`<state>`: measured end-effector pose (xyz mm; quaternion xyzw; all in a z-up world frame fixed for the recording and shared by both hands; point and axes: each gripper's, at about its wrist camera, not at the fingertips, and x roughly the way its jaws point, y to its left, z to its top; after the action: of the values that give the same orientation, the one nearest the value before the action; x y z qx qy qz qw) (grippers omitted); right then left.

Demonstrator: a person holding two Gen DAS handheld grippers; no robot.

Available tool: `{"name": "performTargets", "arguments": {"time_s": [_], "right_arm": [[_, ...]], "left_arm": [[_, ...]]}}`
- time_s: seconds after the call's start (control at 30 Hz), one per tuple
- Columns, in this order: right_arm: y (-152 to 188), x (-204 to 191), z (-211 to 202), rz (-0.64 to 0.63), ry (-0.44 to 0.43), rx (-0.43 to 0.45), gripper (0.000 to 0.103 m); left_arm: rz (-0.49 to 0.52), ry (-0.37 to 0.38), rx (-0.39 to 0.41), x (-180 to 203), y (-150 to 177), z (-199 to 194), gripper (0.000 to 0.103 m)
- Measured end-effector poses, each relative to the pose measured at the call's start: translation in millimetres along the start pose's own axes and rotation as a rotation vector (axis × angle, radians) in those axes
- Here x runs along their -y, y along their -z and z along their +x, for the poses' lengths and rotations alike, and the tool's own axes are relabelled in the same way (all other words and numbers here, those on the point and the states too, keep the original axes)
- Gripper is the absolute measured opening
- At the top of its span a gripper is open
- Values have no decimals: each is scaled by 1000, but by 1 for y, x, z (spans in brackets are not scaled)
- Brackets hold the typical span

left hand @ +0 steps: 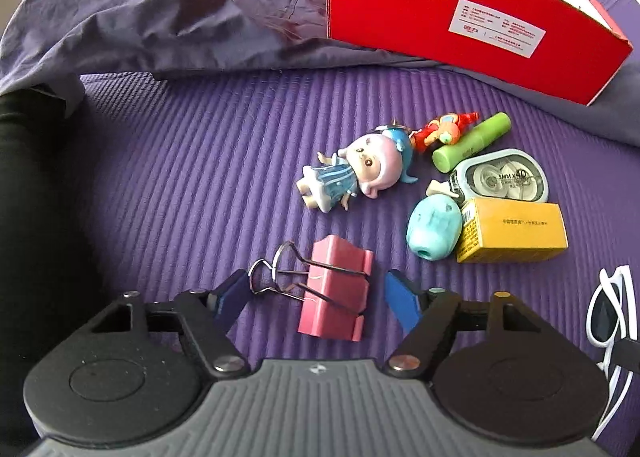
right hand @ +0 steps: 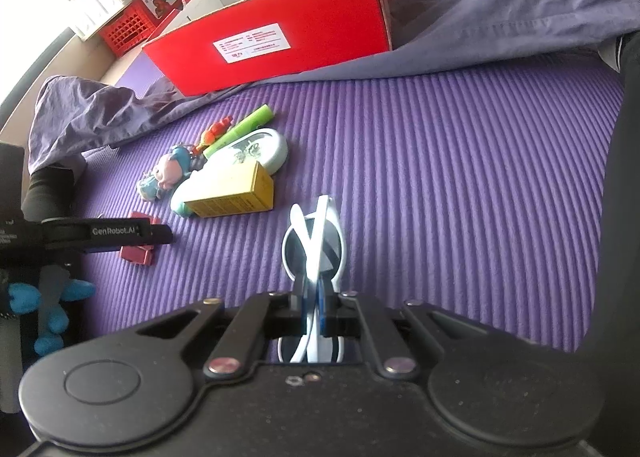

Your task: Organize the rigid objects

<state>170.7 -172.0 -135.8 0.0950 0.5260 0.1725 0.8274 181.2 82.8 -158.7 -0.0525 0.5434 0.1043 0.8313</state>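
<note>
Right up front, the left gripper (left hand: pixel 316 293) is spread wide around the pink binder clip (left hand: pixel 334 293) lying on the purple mat (left hand: pixel 200 177), while the right gripper (right hand: pixel 314 305) is clamped on the white sunglasses (right hand: pixel 314 241). A bit farther out sits the doll (left hand: pixel 352 173), teal sharpener (left hand: pixel 432 231), yellow box (left hand: pixel 514 229) and correction tape (left hand: pixel 504 177), with the red box (left hand: pixel 460 17) at the far end.
</note>
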Motion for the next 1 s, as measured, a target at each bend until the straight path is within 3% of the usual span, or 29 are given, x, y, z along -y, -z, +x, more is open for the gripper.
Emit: {"name": "performTargets", "arguments": {"time_s": [0.07, 0.17, 0.2, 0.43, 0.7, 1.0], "right_arm": [[0, 0, 1, -1, 1, -1, 4], [0, -1, 0, -6, 1, -1, 4], [0, -1, 0, -5, 2, 0, 4], [1, -1, -1, -6, 5, 6, 4], [-5, -2, -12, 5, 3, 43, 4], [-59, -5, -54, 4, -26, 147, 4]], "left_arm": [[8, 3, 13, 2, 0, -1, 66], [50, 28, 43, 10, 1, -5, 34], [58, 28, 45, 13, 1, -5, 32], [25, 35, 53, 8, 0, -7, 31], [-48, 100, 91, -3, -7, -35, 31], [-55, 207, 196, 8, -43, -92, 31]]}}
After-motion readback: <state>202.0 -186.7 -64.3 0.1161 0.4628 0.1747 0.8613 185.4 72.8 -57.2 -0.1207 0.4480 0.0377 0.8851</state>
